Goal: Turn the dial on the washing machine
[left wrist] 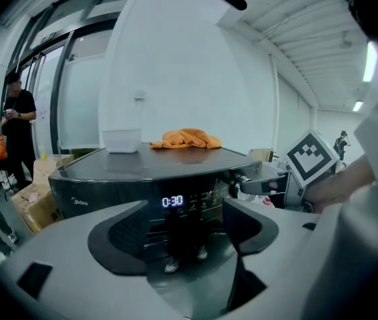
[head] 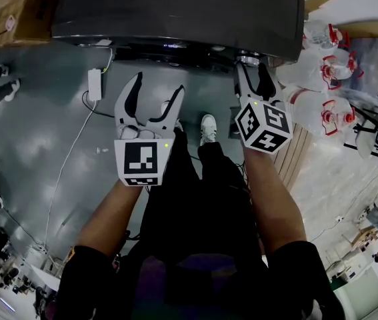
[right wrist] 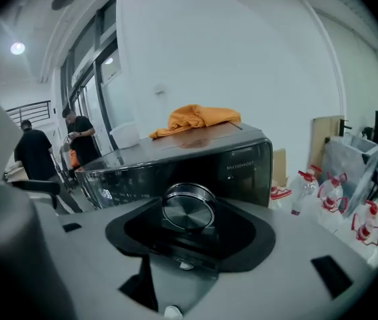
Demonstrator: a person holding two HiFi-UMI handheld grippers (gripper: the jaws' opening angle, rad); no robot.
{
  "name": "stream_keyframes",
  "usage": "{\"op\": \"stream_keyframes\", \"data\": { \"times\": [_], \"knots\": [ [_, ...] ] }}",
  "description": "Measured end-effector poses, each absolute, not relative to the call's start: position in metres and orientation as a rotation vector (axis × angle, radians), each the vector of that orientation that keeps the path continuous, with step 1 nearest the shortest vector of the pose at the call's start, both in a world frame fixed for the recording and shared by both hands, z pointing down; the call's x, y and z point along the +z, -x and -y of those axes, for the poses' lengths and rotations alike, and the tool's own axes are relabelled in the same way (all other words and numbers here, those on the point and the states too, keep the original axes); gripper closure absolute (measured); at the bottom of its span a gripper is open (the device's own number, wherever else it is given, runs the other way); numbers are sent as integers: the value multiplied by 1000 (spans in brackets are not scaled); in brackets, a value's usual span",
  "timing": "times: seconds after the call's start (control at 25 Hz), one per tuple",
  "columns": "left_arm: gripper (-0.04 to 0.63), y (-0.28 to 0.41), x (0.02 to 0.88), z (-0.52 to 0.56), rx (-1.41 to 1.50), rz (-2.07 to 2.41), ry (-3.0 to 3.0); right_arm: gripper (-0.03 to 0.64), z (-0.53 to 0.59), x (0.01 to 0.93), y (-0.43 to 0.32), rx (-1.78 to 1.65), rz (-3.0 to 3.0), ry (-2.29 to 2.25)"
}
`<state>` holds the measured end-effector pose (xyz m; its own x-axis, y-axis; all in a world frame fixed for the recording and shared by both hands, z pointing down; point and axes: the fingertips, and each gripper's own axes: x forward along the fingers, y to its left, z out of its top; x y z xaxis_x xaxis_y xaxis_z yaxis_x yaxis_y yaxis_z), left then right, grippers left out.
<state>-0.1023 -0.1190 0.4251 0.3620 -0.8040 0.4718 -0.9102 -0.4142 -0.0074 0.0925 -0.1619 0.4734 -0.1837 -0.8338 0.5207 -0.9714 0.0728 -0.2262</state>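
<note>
Our right claw point(head: 253, 72) is closed around the silver dial point(right wrist: 189, 207) at the right end of the washing machine point(head: 175, 9) front panel; our left claw point(head: 157, 89) hangs wide open and empty to its left, facing the lit display point(left wrist: 173, 201)

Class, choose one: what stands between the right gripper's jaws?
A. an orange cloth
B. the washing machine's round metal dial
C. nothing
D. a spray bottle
B: the right gripper view shows the dial, round and metallic, sitting between the jaws of the right gripper.
</note>
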Motion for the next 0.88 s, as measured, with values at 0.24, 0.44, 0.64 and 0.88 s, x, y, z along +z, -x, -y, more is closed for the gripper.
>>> {"op": "stream_keyframes", "data": {
  "times": [0.24, 0.44, 0.64, 0.88],
  "knots": [
    [265, 104, 423, 121, 588, 1535, -2363, 362, 162, 473, -96, 941, 2146, -1834],
    [265, 101, 422, 120, 588, 1540, -2363, 362, 160, 473, -97, 907, 2128, -1833],
    [265, 100, 419, 119, 584, 1544, -2370, 341, 159, 464, -90, 530, 2029, -1767],
    [265, 99, 419, 121, 592, 1547, -2368, 345, 166, 460, -81, 348, 1939, -1708]
  ]
}}
